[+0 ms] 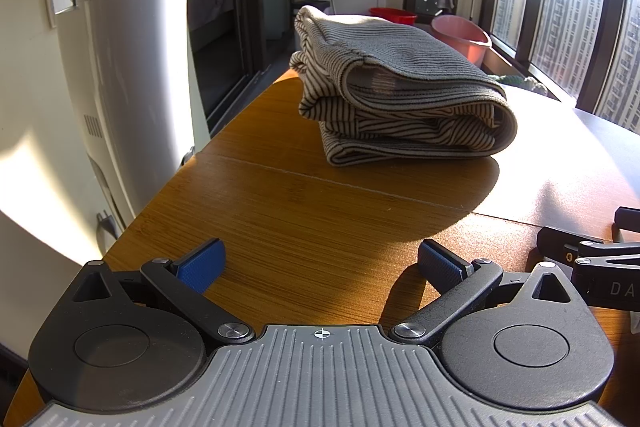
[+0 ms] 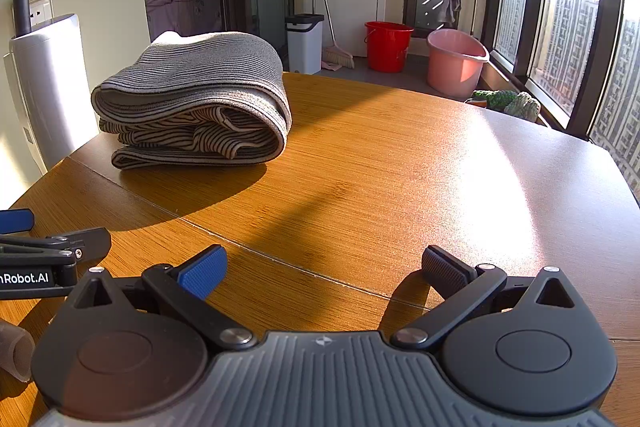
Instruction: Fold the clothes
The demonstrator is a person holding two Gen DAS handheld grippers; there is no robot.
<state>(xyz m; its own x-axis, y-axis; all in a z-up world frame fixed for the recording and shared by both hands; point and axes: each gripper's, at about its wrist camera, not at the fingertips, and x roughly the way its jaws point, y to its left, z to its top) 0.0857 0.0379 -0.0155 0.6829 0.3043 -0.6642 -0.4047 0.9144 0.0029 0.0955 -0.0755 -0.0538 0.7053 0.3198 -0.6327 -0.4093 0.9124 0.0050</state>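
Note:
A striped grey-and-cream garment [image 1: 396, 91] lies folded in a thick stack on the wooden table [image 1: 320, 211], toward its far left side; it also shows in the right wrist view [image 2: 196, 107]. My left gripper [image 1: 320, 265] is open and empty, low over the table's near edge, well short of the stack. My right gripper [image 2: 324, 269] is open and empty, to the right of the left one and also short of the stack. The right gripper's body shows in the left wrist view [image 1: 592, 259], and the left gripper's body in the right wrist view [image 2: 48, 259].
A white appliance [image 1: 128, 99] stands just off the table's left edge. A seam [image 2: 280, 259] runs across the tabletop. On the floor beyond are a red bucket [image 2: 387, 45], a pink basin [image 2: 456, 63], a white bin [image 2: 305, 43] and a broom. Windows line the right.

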